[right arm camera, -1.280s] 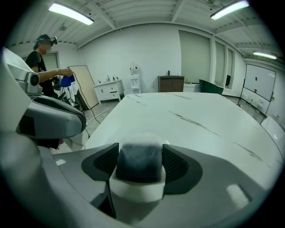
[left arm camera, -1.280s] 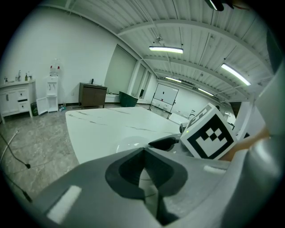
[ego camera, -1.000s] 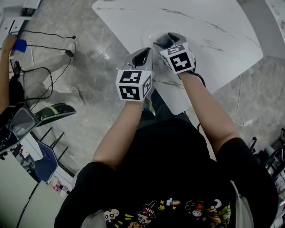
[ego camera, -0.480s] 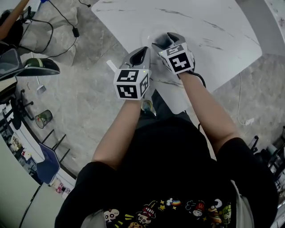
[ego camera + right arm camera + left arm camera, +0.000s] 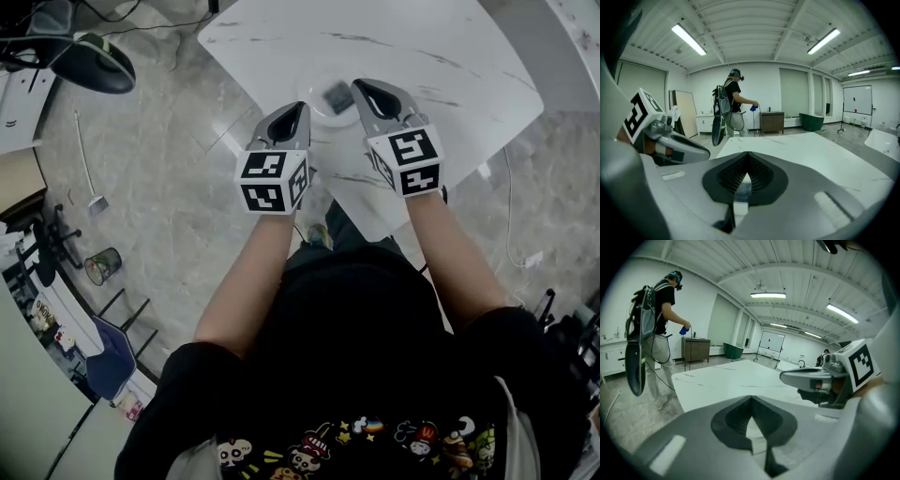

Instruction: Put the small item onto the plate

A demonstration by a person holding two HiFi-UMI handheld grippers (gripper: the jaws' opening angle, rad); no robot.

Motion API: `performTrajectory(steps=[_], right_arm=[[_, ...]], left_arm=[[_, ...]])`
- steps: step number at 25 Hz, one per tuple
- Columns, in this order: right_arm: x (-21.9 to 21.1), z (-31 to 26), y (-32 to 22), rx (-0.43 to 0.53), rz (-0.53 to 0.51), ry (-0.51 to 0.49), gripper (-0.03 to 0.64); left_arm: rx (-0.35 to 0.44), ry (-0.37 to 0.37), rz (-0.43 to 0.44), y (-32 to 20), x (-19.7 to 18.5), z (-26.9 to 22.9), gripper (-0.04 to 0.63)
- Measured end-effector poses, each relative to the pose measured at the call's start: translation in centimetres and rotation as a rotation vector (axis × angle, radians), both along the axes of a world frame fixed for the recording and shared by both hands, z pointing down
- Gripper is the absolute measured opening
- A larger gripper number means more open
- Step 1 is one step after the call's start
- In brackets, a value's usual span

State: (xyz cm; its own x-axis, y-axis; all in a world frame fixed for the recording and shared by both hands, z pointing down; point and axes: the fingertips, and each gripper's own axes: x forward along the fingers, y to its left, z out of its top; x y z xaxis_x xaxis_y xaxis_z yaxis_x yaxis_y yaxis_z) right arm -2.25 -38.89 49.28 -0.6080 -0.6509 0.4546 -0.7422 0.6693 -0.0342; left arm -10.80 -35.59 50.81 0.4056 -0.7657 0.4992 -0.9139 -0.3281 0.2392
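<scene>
My left hand-held gripper (image 5: 299,107) and right hand-held gripper (image 5: 361,86) are closed, empty; the small item (image 5: 336,95) looks light, flat: I'd pinch its edges.

Head view: both arms reach forward from the lower centre of the frame toward the upper centre. Left forearm (image 5: 246,281) and right forearm (image 5: 455,258) are bare and roughly parallel.

Left tool (image 5: 296,112) sits centre-left, with the left cube (image 5: 273,180) just behind its jaws. Right tool (image 5: 364,89) sits centre-right, slightly higher in the frame, with the right cube (image 5: 406,160) behind it. The tools are side by side, apart, both pointing up-frame.

Left gripper view: jaws closed tip to tip, nothing between them. The right tool shows at the right of the frame.

Right gripper view: jaws closed tip to tip, nothing between them. The left tool shows at the left of the frame.
</scene>
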Motion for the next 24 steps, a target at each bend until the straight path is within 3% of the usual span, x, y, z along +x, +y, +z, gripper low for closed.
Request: performTrajectory(steps=[7,12,24], right_arm=[[4.5,-7.8,0.4,0.183,0.115,-0.055,0.02],[6.3,-7.9,0.5,0.181,0.144,-0.07,0.02],[6.1,-5.9,-0.2,0.158,0.134,-0.077,0.02]], left_arm=[[0.125,-0.057,-0.006,-0.5,-0.1,-4.7,0.0],[0.19,-0.081,-0.019,-0.3,0.0,-7.2,0.0],[0.189,-0.077,-0.041,-1.3,0.0,-6.5,0.0]])
